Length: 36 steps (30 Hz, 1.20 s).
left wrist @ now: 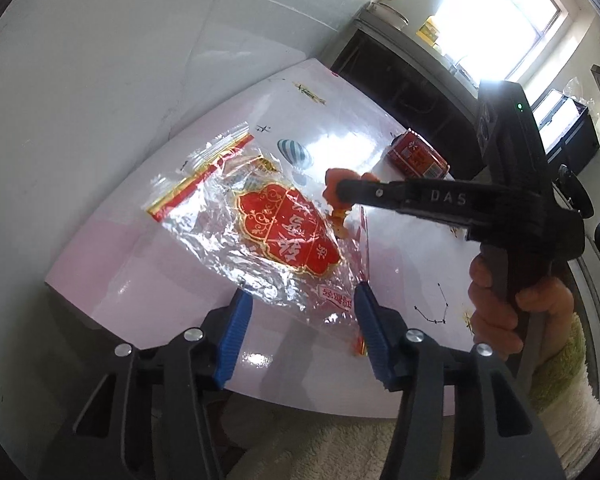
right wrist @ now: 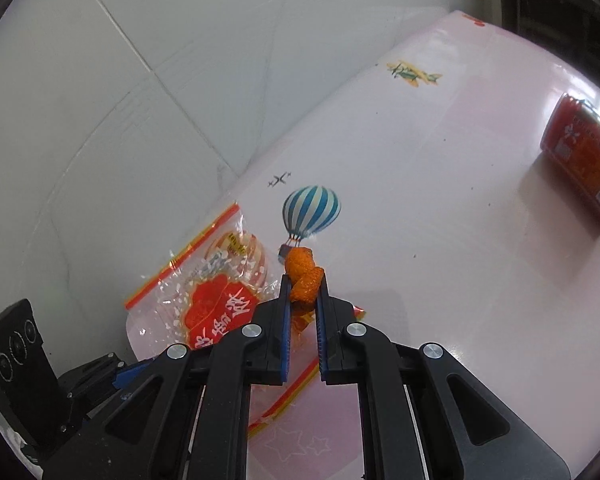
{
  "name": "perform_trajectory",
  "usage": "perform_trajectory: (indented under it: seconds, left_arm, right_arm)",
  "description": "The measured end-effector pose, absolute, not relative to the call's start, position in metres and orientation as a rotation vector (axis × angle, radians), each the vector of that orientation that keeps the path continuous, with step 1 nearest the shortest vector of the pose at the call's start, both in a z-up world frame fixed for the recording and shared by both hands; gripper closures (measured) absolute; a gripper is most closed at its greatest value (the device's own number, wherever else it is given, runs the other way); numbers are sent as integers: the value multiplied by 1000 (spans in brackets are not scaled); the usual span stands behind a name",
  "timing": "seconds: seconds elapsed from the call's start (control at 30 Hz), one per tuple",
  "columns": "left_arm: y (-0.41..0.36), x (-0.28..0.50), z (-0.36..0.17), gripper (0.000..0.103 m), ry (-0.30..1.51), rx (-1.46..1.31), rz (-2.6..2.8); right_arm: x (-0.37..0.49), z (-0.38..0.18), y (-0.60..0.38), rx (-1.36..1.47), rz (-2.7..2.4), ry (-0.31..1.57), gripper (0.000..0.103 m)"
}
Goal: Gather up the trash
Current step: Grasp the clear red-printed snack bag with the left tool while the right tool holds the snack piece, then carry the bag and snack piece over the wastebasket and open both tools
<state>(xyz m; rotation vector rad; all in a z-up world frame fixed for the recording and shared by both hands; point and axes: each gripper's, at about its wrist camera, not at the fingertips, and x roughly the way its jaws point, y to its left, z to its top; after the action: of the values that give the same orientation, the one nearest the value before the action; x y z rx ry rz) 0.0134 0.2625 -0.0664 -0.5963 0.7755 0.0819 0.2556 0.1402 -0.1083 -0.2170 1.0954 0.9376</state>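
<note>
A crinkled clear snack bag point(left wrist: 284, 228) with a red and gold label lies on the pale pink table point(left wrist: 120, 264). My left gripper point(left wrist: 300, 292) stands over the bag's near edge, blue pads point(left wrist: 240, 320) apart on either side of it, with no squeeze showing. Above the bag's far side, my right gripper point(right wrist: 305, 280) is shut on a piece of orange peel point(right wrist: 304, 276). From the left wrist view the right gripper point(left wrist: 340, 192) comes in from the right, peel point(left wrist: 332, 184) at its tip. A red drink can point(right wrist: 584, 164) lies on its side further back point(left wrist: 418, 154).
A hand point(left wrist: 496, 308) holds the right gripper's handle, with fluffy pale cloth point(left wrist: 560, 392) below it. The table point(right wrist: 420, 240) bears balloon and plane prints and stands on grey floor tiles point(right wrist: 140, 80). A dark cabinet point(left wrist: 400, 80) and a black box point(left wrist: 568, 132) stand beyond it under a bright window.
</note>
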Motion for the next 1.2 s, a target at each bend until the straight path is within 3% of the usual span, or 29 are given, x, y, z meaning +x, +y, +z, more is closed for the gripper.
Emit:
perform_trajectory:
  seconds: [0.2, 0.33, 0.47, 0.67, 1.2]
  left_arm:
    - [262, 25, -63, 68, 731, -641, 51]
    - [253, 38, -60, 88, 734, -612, 48]
    - [246, 50, -57, 96, 747, -593, 22]
    - [233, 56, -39, 102, 718, -552, -33]
    - [143, 91, 30, 102, 639, -369, -289]
  right_arm:
    - [255, -115, 127, -195, 915, 1129, 94]
    - [257, -114, 110, -135, 875, 1134, 94]
    - [265, -110, 81, -47, 847, 1124, 94]
    - [267, -94, 32, 76, 780, 1088, 94]
    - [234, -65, -160, 450, 539, 937, 94]
